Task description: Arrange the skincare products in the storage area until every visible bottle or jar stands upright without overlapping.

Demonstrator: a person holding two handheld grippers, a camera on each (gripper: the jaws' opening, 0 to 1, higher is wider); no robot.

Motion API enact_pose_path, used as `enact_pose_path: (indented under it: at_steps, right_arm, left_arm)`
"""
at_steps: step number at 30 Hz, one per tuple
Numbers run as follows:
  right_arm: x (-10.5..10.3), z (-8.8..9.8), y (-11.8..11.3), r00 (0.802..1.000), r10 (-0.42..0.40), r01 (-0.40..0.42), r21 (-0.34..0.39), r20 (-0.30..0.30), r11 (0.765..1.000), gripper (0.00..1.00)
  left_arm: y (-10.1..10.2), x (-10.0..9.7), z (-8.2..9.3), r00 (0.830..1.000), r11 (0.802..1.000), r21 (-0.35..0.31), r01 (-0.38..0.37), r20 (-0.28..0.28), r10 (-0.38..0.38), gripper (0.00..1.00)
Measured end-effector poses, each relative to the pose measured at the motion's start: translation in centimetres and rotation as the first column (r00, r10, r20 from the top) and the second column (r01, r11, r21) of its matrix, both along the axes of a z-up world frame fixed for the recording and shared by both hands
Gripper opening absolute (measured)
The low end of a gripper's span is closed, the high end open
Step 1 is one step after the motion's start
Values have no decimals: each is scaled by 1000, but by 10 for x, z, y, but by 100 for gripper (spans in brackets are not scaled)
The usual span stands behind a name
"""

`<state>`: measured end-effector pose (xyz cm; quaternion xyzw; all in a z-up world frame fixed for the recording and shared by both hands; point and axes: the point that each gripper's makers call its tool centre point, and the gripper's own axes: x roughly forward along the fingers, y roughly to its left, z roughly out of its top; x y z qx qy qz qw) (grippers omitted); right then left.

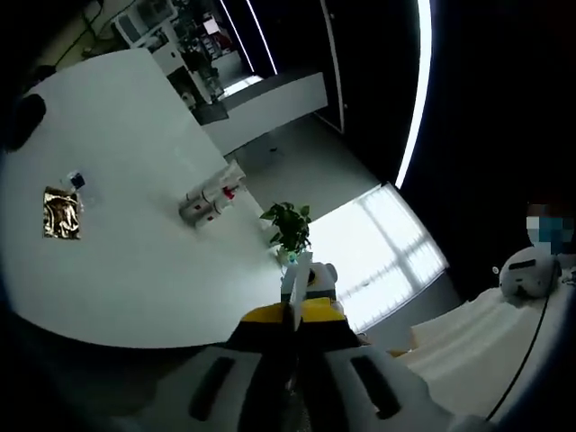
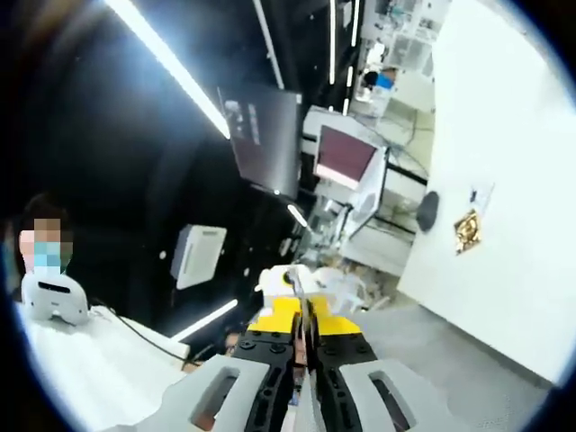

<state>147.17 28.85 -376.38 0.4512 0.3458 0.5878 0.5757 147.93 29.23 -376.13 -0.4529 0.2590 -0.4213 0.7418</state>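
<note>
Several small skincare bottles and tubes [image 1: 209, 202], white with red marks, lie bunched together near the far edge of a white table [image 1: 135, 270]. A gold foil packet [image 1: 61, 213] and a small blue-topped item [image 1: 76, 180] lie apart from them on the same table. My left gripper [image 1: 295, 290] is held well away from the table, its jaws pressed together with nothing between them. In the right gripper view the white table [image 2: 504, 270] is tilted at the right, with the gold packet [image 2: 466, 230] on it. My right gripper [image 2: 302, 301] is shut and holds nothing.
A potted green plant [image 1: 288, 227] stands on the floor just past the table edge. A dark round object [image 2: 428, 210] lies near the packet. Monitors [image 2: 346, 155] and shelving stand behind. A person [image 2: 45, 243] sits by a white device [image 2: 52, 299].
</note>
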Motion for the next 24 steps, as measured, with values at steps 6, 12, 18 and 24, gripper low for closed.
enact_pose_path:
  at_steps: [6,12,18,24]
  right_arm:
    - [-13,-10,10,997,73,-73,-48,14,996,7]
    - [-6,-10,8,997,59,-60,-23,-58,998,0]
    - [10,-6,-4,989,0,6,35,-145,999,0]
    - [4,-2,3,995,7,-2,43,-98,999,4]
  left_arm:
    - [6,4,-2,999,999,9,-40,-12,40,0]
    - [6,7,-4,997,998,12,-69,-33,69,0]
    - [3,4,-3,998,998,18,-63,-27,64,0]
    - [6,2,-2,998,998,18,-66,-6,66,0]
